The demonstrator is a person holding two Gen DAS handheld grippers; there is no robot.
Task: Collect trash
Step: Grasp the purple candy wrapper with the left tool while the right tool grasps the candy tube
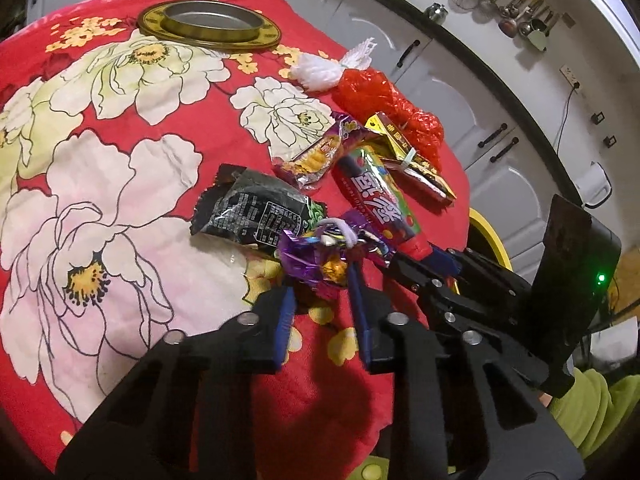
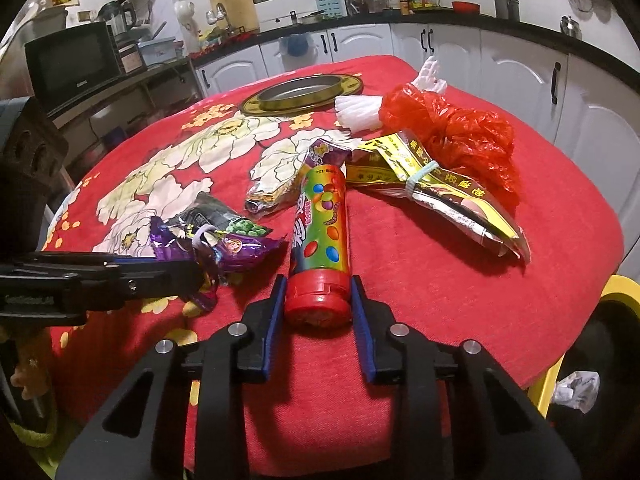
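Right wrist view: at lower centre the right gripper (image 2: 319, 296) is seen with its jaws set around the red cap of the candy tube (image 2: 322, 224), close against it or touching; whether it is clamped cannot be told, and the tube lies flat on the worktop (image 2: 460, 300). At mid-left the left gripper (image 2: 192, 276) is seen reaching into the purple wrapper (image 2: 224, 250); in the left wrist view its jaws are parted around that wrapper (image 1: 316, 258), not pressed shut. Just beyond lies the black packet (image 2: 208, 214), and toward the centre of the frame the snack packet (image 2: 280, 184). To the right the yellow banded packet (image 2: 436, 188) is found, with the red plastic bag (image 2: 460, 128) and white netting (image 2: 360, 112) behind it. Farthest back, a metal dish (image 2: 304, 94) is set. A yellow-rimmed bin (image 2: 616, 288) is glimpsed at the right edge. Collection is judged barely begun: all seven pieces remain on the cloth, none lifted.
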